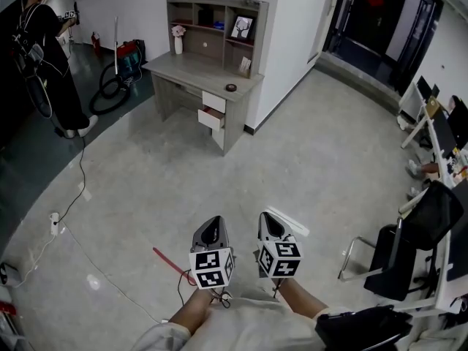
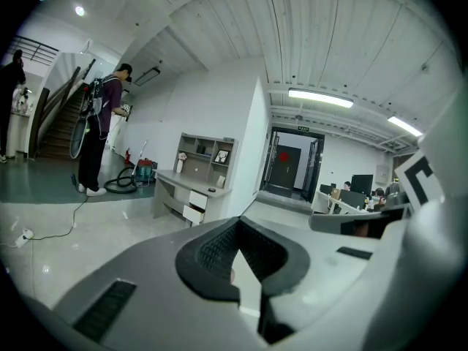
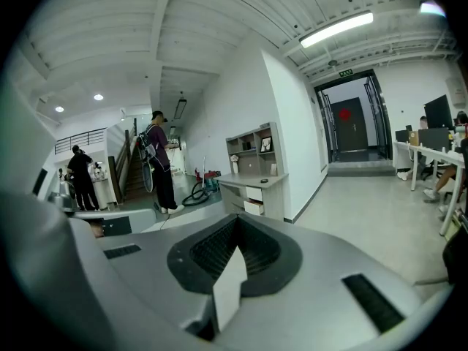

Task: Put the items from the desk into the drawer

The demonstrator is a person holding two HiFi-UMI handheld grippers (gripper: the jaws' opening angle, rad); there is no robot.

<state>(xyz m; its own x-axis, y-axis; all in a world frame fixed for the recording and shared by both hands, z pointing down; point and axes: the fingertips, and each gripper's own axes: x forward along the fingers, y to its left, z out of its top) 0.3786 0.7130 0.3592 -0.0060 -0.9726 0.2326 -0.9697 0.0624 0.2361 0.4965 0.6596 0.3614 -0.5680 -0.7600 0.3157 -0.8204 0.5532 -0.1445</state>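
Observation:
The grey desk with a shelf hutch stands far off against the white wall. One of its drawers is pulled partly out. On the top lie a small dark round item, a white vase with flowers and a small card. A picture frame sits in the hutch. My left gripper and right gripper hang side by side over the floor, far from the desk, both shut and empty. The desk is small in the left gripper view, and the desk is small in the right gripper view too.
A person stands at the far left near a vacuum cleaner. A cable and a power strip lie on the floor at left, and a red strip lies near my feet. Black office chairs stand at right.

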